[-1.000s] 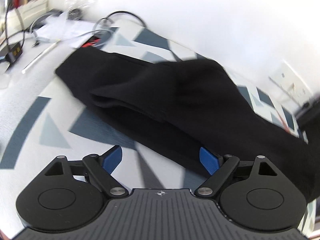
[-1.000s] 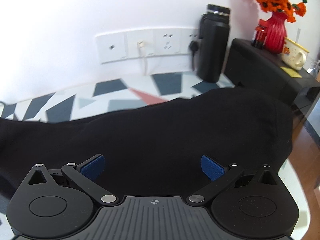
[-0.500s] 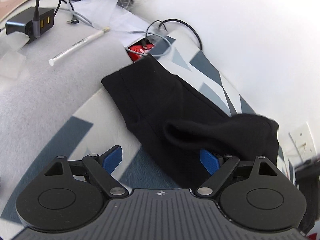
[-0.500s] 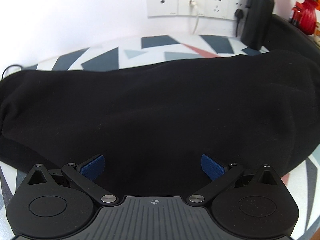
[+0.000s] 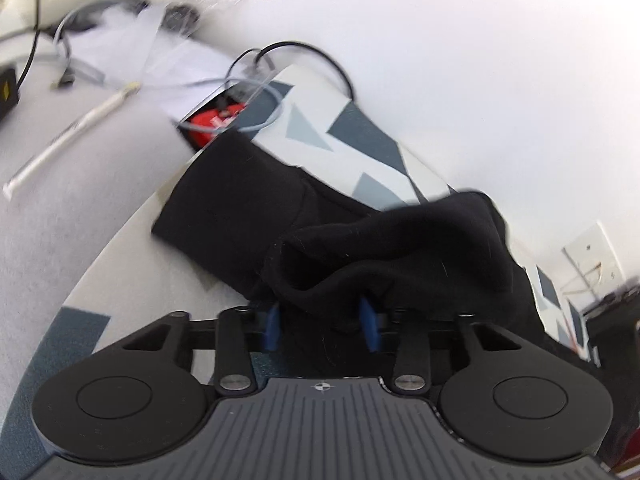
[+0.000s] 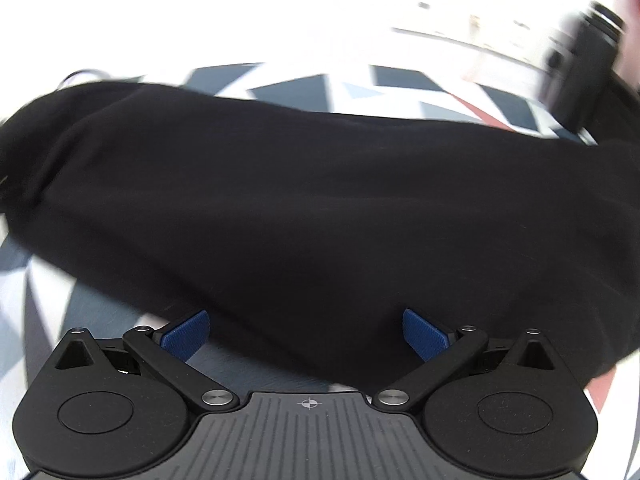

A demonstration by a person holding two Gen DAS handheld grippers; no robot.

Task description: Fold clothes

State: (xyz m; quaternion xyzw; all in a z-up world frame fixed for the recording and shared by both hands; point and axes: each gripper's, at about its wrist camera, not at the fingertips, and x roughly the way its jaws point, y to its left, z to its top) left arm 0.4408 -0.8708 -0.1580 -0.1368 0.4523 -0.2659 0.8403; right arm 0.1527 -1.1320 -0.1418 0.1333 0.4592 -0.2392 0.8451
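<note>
- A white wall (image 5: 460, 60) runs ahead, brightly lit.
- A socket plate (image 5: 592, 256) sits on it, far right in the left view.
- A mat (image 5: 320, 136) with grey and blue triangles covers the table.
- Plain grey tabletop (image 5: 80, 200) lies to the left.
- A dark cabinet (image 6: 616, 112) stands at right, blurred.
</note>
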